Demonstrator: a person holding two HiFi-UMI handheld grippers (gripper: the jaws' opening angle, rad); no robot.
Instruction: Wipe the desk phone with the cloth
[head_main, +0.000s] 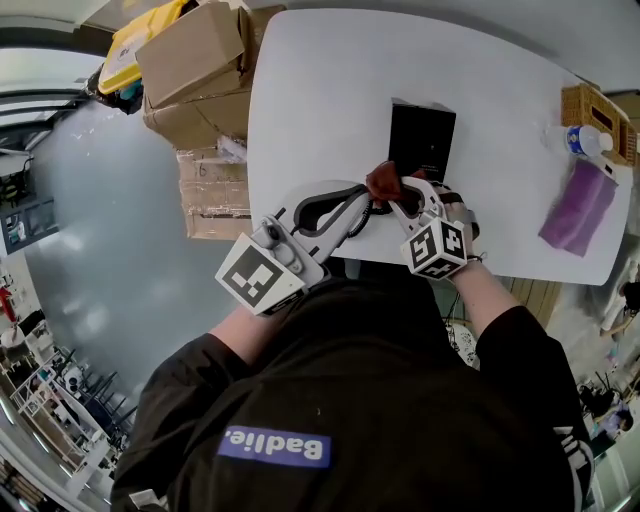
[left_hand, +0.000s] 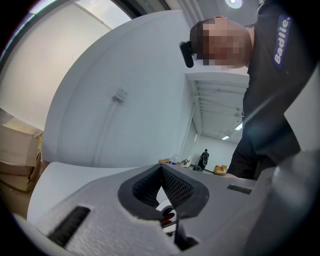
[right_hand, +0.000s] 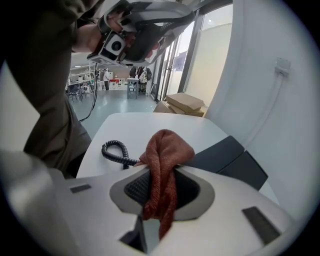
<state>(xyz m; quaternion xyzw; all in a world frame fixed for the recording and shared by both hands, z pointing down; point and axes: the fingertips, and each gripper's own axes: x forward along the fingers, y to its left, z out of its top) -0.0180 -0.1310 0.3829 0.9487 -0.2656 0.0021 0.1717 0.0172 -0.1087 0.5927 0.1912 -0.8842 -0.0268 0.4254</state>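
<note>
The black desk phone (head_main: 421, 140) lies on the white table (head_main: 320, 100); in the right gripper view the phone (right_hand: 225, 157) is just beyond the jaws, on the right. Its coiled cord (right_hand: 114, 150) curls on the table at the left. My right gripper (head_main: 395, 195) is shut on a red-brown cloth (head_main: 380, 182), which bunches above the jaws (right_hand: 160, 172) as a folded lump (right_hand: 167, 145). My left gripper (head_main: 362, 196) is beside it, raised and tilted upward, jaws shut with nothing between them (left_hand: 161, 170). From the right gripper view the left gripper (right_hand: 150, 25) hangs overhead.
Cardboard boxes (head_main: 195, 60) are stacked off the table's left edge. At the table's right end are a wicker basket (head_main: 595, 110), a bottle (head_main: 585, 140) and a purple cloth (head_main: 578, 205). The table's near edge runs just below both grippers.
</note>
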